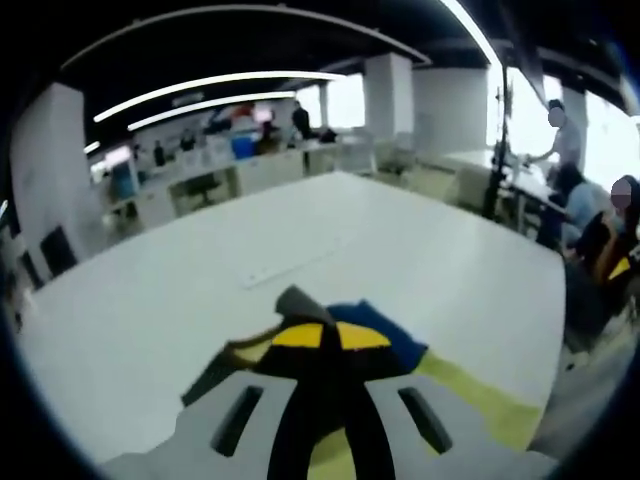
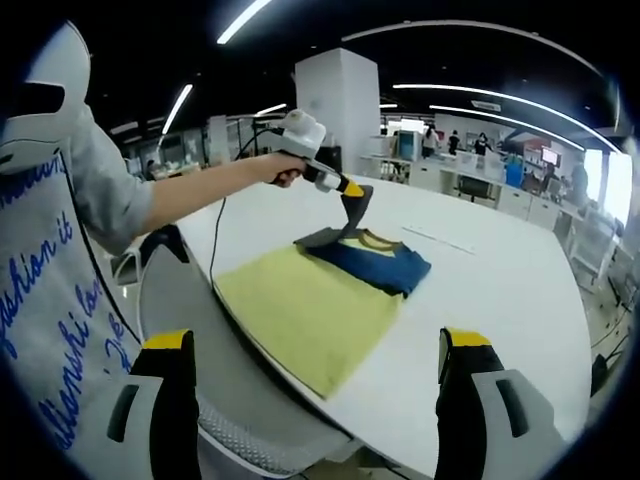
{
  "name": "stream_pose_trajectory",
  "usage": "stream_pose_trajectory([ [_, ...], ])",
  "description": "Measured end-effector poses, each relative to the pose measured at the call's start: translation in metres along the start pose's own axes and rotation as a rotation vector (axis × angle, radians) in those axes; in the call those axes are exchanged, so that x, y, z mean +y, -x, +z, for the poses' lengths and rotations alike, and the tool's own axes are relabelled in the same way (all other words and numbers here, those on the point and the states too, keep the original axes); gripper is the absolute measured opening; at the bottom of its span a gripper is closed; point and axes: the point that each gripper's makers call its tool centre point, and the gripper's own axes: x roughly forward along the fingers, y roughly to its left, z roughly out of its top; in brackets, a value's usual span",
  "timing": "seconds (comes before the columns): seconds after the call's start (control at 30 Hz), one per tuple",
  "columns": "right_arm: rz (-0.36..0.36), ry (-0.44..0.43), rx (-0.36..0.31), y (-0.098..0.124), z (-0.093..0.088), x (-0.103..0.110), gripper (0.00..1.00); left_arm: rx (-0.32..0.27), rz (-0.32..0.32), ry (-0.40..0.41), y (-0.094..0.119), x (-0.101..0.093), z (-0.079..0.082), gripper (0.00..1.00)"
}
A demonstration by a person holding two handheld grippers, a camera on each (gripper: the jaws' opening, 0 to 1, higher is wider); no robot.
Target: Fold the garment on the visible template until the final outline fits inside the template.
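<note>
Right gripper view: left claw (image 2: 352, 192) pinches the garment's (image 2: 375, 262) grey flap above the yellow template (image 2: 305, 310); right claw (image 2: 315, 375) gapes empty over the tabletop (image 2: 510, 290).

An open office surrounds the wide white surface (image 1: 400, 250): long ceiling light strips (image 1: 215, 82) curve overhead, a white square pillar (image 2: 335, 105) stands at 12 o'clock, desks (image 1: 250, 170) line the back, and bright windows (image 1: 525, 110) glare at 2 o'clock.

Garment (image 2: 370, 260) on template (image 2: 305, 315), tabletop (image 2: 500, 290)
</note>
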Motion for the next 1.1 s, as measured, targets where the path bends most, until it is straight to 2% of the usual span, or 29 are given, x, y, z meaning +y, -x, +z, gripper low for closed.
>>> stream_pose_trajectory([
  [0.37, -0.007, -0.011, 0.008, -0.001, -0.002, -0.003, 1.0, 0.017, -0.031, 0.009, -0.015, -0.006, -0.007, 0.0],
  [1.1, -0.011, -0.011, 0.021, -0.006, -0.005, -0.008, 1.0, 0.061, -0.07, 0.025, -0.045, -0.007, -0.027, 0.0],
])
